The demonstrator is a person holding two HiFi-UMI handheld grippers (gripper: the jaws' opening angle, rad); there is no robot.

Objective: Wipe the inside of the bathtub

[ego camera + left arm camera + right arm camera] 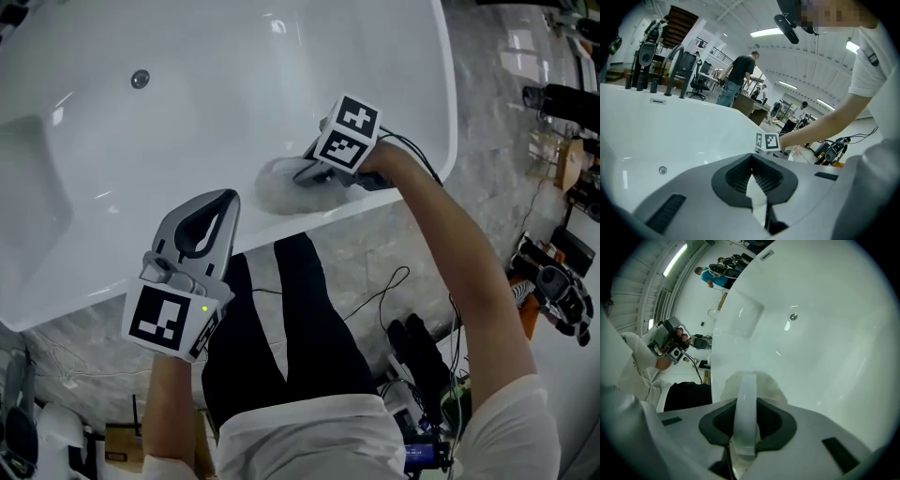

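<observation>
Right gripper [302,176]: clamped on the white strap [745,404] of the wiping pad [274,186], jaws closed tight round it; presses the pad against the tub's inner wall just below the near rim.
Left gripper [217,202]: jaws together with nothing between them; hovers over the near rim, apart from the pad, apparently not touching the tub.
Pad's place: a pale, fuzzy, rounded lump touching the sloped wall inside the bathtub [234,56], well apart from the round metal fitting [140,79] farther in.
Feel of the pad: judged soft and light; likely squashes flat under pressure and follows the curve of the wall, with probably no risk of scratching.
Where to hold: by the strap, as now; looks stiffer than the fluff and gives the jaws a firm band to bite, whereas the fluff itself would likely slip or pull loose.
Feel of the tub: hard, glossy and smooth, with bright reflections; probably slick, so likely lets the pad glide with little drag but offers nothing to brace against.
Risk: twisting of the pad about the narrow strap on a hard sweep, judged possible; steady pressure into the wall advisable.
Progress: cannot tell which parts are wiped; no marks or streaks visible on the white surface.
</observation>
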